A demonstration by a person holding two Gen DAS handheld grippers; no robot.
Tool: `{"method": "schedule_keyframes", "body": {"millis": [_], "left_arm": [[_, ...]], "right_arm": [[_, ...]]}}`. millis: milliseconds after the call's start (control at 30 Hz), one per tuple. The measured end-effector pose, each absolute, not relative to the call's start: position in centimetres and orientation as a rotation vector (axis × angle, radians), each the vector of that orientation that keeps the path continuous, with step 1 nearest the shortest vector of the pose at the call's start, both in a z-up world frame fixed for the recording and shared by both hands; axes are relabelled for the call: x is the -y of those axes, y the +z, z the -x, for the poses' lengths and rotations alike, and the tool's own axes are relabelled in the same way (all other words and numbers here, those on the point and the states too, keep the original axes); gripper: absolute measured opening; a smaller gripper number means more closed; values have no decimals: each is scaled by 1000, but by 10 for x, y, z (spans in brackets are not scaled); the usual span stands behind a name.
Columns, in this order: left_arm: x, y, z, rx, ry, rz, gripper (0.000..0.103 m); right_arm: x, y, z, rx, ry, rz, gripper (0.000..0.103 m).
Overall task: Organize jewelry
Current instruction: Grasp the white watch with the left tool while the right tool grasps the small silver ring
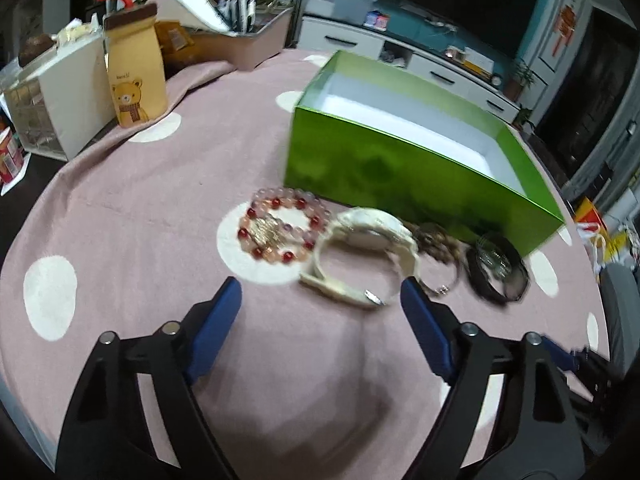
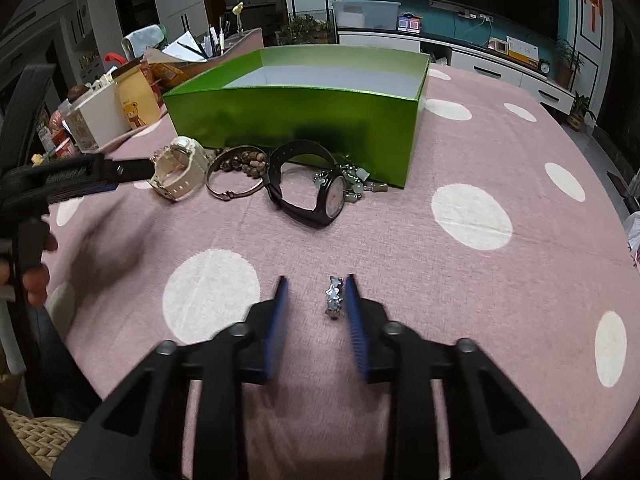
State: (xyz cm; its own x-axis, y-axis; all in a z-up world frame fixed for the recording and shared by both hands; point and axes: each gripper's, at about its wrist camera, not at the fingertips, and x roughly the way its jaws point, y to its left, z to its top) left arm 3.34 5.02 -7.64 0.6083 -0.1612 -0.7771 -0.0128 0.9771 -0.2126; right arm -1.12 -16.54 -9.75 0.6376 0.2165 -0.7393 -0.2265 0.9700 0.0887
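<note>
On my right wrist view the right gripper (image 2: 314,294) sits low over the pink, white-spotted cloth on the worktop (image 2: 500,280), its jaws narrowed but not together; a small silvery ring (image 2: 335,298) lies on the cloth between them, right beside the right-hand blue pad, though I cannot tell whether that pad touches it, and the other pad stands clear, so nothing is clamped. On my left wrist view the left gripper (image 1: 320,292) has its jaws wide apart around nothing, just short of the cream watch (image 1: 360,256), which lies on its side in front of the green box (image 1: 400,160). The box is open, and the part of its white inside I can see is bare. Along its near wall lie a pink-and-red bead bracelet (image 1: 280,226), the cream watch, a brown bead bracelet (image 1: 434,242) with a thin bangle (image 2: 234,188), then a black watch (image 2: 308,188) with some pale green beads (image 2: 356,184) beside it
</note>
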Motion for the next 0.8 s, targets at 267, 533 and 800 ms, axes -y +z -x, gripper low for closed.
{"method": "schedule_keyframes", "body": {"millis": [267, 533, 800], "left_arm": [[-55, -87, -62, -968, -69, 239, 39], [-47, -86, -69, -973, -80, 170, 14], [-48, -76, -58, -942, -114, 192, 8]], "right_arm": [[167, -102, 3, -852, 241, 35, 8], [172, -101, 1, -852, 260, -1, 6], [180, -81, 7, -801, 282, -49, 6]]}}
